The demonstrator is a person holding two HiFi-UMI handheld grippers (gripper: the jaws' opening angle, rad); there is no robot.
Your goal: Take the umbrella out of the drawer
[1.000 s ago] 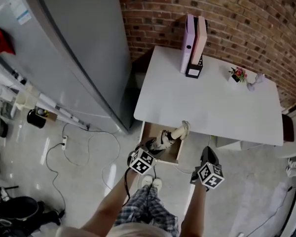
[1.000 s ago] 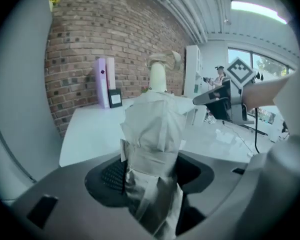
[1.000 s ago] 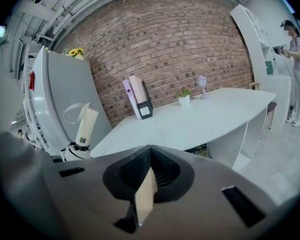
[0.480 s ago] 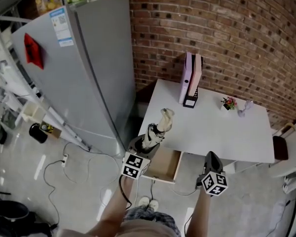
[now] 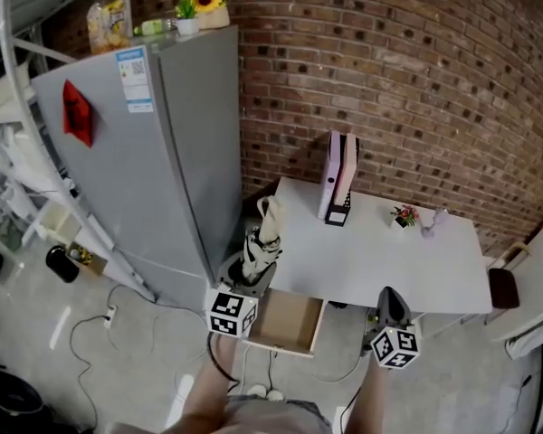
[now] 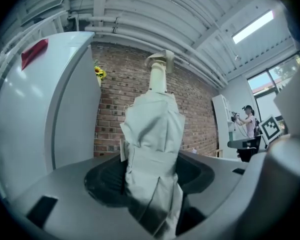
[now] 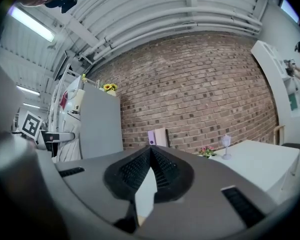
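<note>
Moved: umbrella (image 5: 259, 242) is now clear of the open drawer (image 5: 288, 325) it lay in a second ago.
Left gripper (image 5: 247, 277): jaws clamped on the folded umbrella, upright beside the table (image 5: 389, 265).
Right gripper (image 5: 391, 304): jaws closed together, empty.

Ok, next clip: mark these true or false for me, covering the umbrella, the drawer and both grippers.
1. The left gripper is clamped on the folded umbrella. True.
2. The umbrella lies inside the drawer. False: it is out of the drawer, held upright beside the table.
3. The drawer under the table stands open. True.
4. The right gripper grips the drawer front. False: its jaws are together on nothing, and it is clear of the drawer.
5. The binders lie flat on the table. False: they stand upright near the brick wall.
</note>
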